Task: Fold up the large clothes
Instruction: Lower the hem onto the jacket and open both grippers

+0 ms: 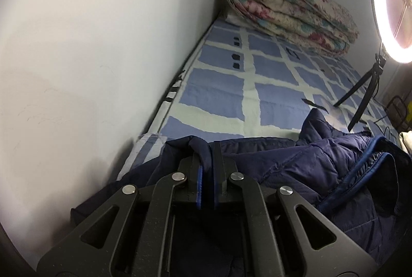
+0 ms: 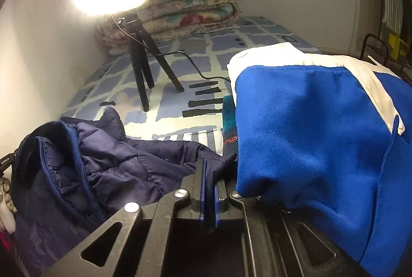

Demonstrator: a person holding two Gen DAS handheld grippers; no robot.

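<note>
Both grippers (image 1: 207, 148) (image 2: 209, 169) angled down; pinching navy jacket (image 1: 296, 161).

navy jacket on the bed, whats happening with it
A person is working on a navy puffer jacket with a handheld gripper in each hand. The left gripper is pinched shut on a fold of the jacket near the wall side, and the right gripper is pinched on another bit of it. The jacket lies crumpled on the checked bedsheet, not folded yet. A blue and white garment sits right beside the right gripper, and a ring light stands on the bed.
</note>
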